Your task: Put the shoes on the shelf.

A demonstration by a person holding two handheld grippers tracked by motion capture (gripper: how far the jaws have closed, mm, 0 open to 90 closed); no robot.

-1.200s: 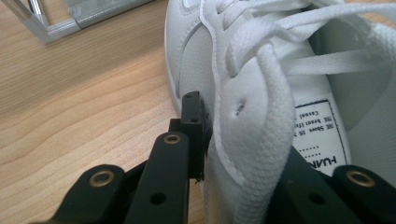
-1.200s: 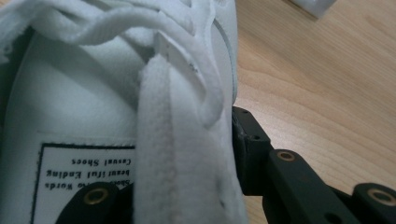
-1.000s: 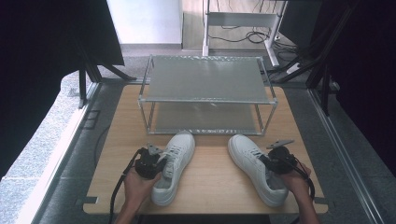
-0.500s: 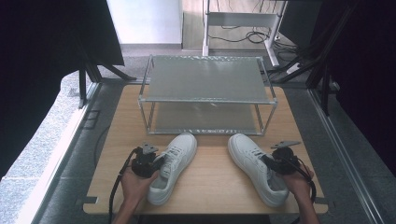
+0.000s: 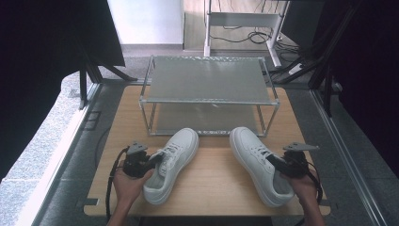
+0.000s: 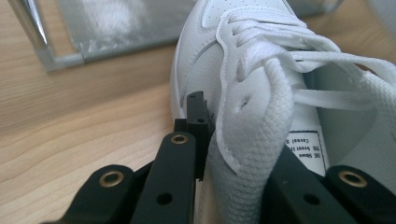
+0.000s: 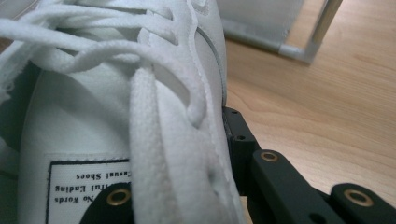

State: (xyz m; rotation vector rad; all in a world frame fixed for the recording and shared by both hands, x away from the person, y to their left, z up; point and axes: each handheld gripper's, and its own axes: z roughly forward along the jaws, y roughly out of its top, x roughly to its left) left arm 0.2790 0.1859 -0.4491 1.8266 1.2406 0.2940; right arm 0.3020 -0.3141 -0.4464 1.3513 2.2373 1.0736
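Note:
Two white lace-up shoes lie on the wooden table in front of a rack. My left gripper is shut on the outer side wall of the left shoe. In the left gripper view the gripper pinches that shoe's laced edge. My right gripper is shut on the side wall of the right shoe, its jaws having just been closing. In the right gripper view one jaw of the gripper sits inside the right shoe and one outside.
A two-shelf metal rack stands at the back of the table, both shelves bare; its lower frame shows as the rack corner and the rack leg. Dark screens and floor cables surround the table.
Both hands have drifted slightly outward and upward, and the heels of the two shoes have followed them. Both grips on the shoes stay in place.

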